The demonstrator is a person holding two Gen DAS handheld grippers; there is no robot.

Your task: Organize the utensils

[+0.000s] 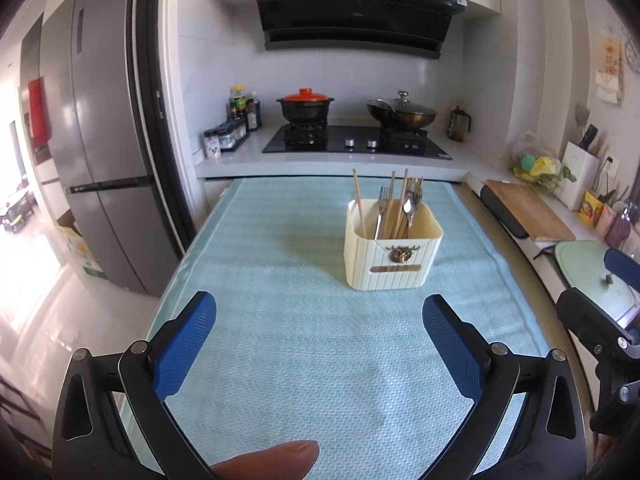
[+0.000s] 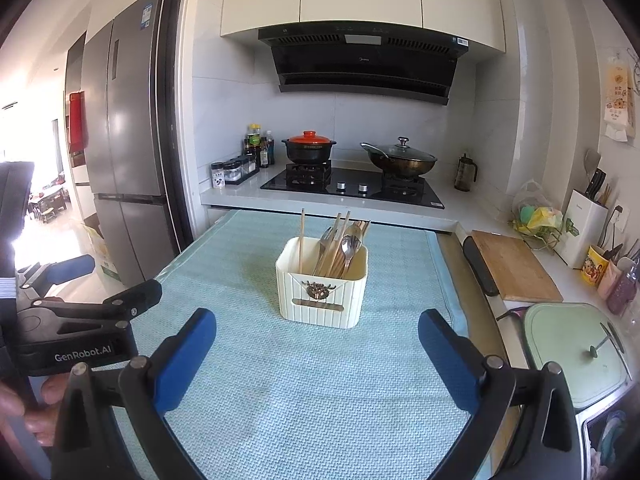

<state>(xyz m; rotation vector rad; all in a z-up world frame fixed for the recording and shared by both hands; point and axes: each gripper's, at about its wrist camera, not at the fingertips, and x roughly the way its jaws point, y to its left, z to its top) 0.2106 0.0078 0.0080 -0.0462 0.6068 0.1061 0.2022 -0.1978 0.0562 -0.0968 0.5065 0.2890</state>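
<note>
A cream ribbed utensil holder [image 1: 392,254] stands on a light blue mat [image 1: 304,344]. It holds wooden chopsticks [image 1: 358,200], a fork [image 1: 382,210] and a spoon [image 1: 410,204], all upright. My left gripper [image 1: 319,312] is open and empty, held above the mat short of the holder. The holder also shows in the right wrist view [image 2: 322,288] with the chopsticks [image 2: 302,236] and spoon [image 2: 348,250]. My right gripper [image 2: 317,326] is open and empty, just short of the holder. The left gripper's body [image 2: 92,312] shows at the left.
A gas hob [image 1: 356,142] with a red-lidded pot [image 1: 306,106] and a lidded wok [image 1: 402,114] lies beyond the mat. A wooden cutting board [image 2: 514,266] and a pale green lidded pan [image 2: 580,350] sit at the right. A grey fridge [image 1: 100,152] stands at the left.
</note>
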